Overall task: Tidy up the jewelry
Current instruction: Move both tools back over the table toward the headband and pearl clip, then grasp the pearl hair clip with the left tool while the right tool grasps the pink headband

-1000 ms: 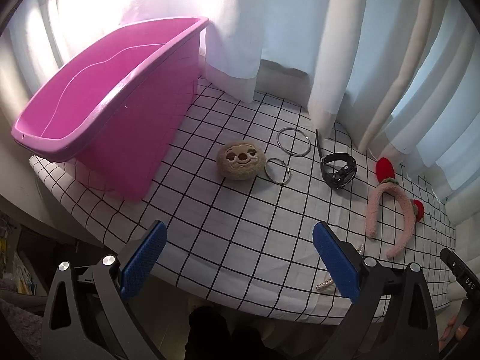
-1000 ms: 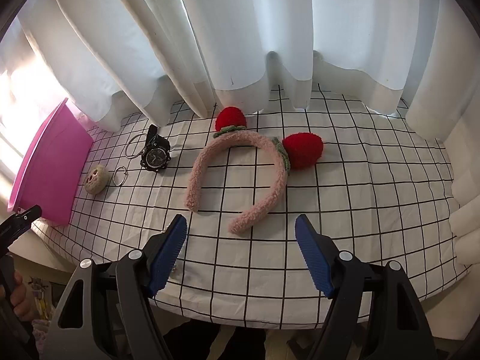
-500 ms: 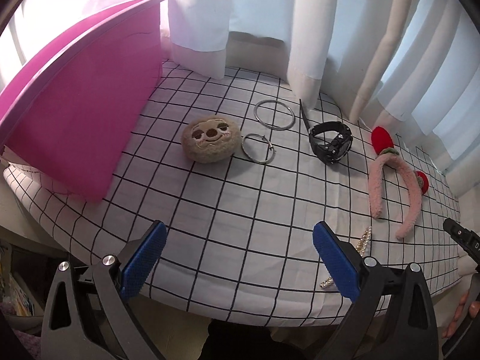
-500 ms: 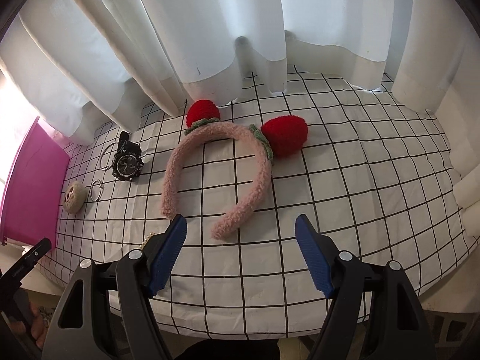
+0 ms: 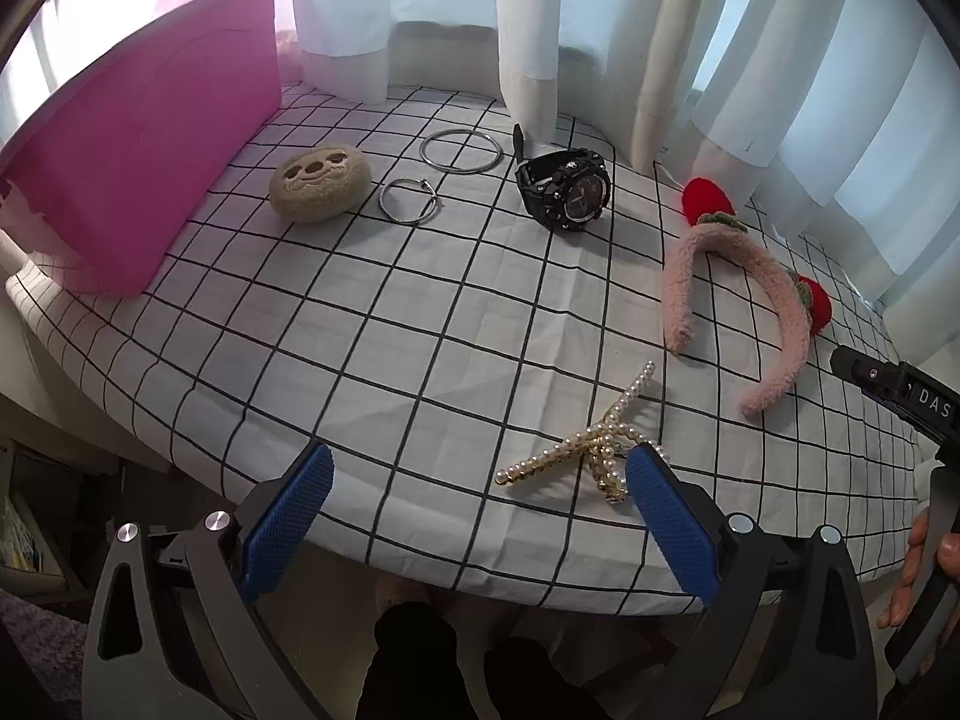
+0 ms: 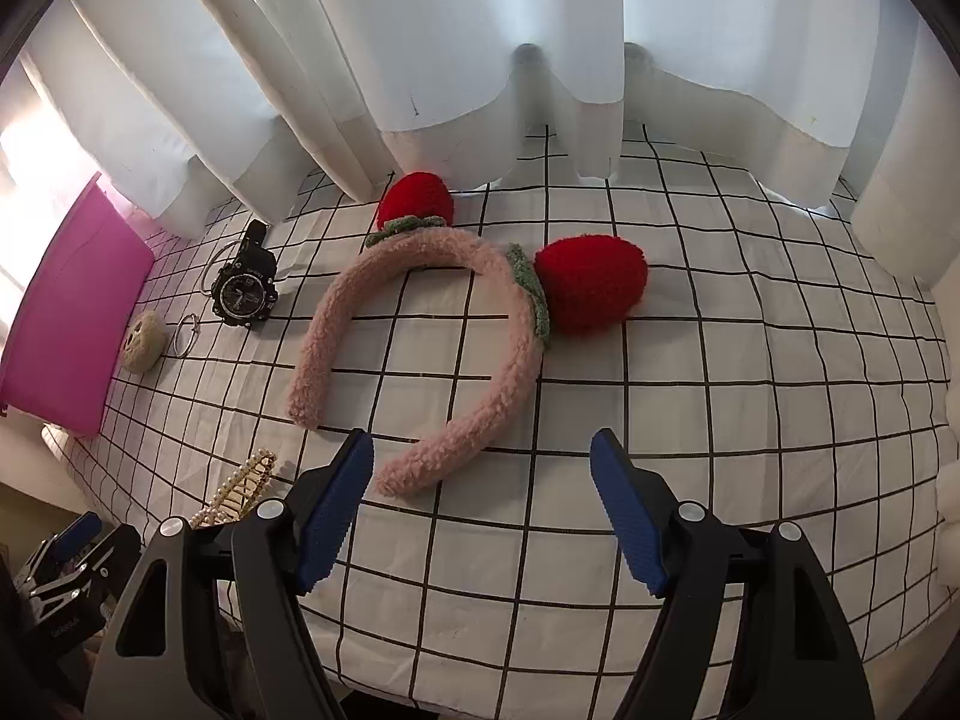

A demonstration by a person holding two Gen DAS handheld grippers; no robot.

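on checked cloth [image 5: 420, 312], pearl clip [image 5: 576, 450], fuzzy headband [image 6: 420, 348], both grippers open

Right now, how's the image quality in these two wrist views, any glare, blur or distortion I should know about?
Left wrist view: backlight through the curtain washes out the top left above the pink bin; the items are sharp. Right wrist view: even light, with a blown-out patch at the left edge; the headband is crisp. Both: fisheye bends the tablecloth grid lines, with dark corners.
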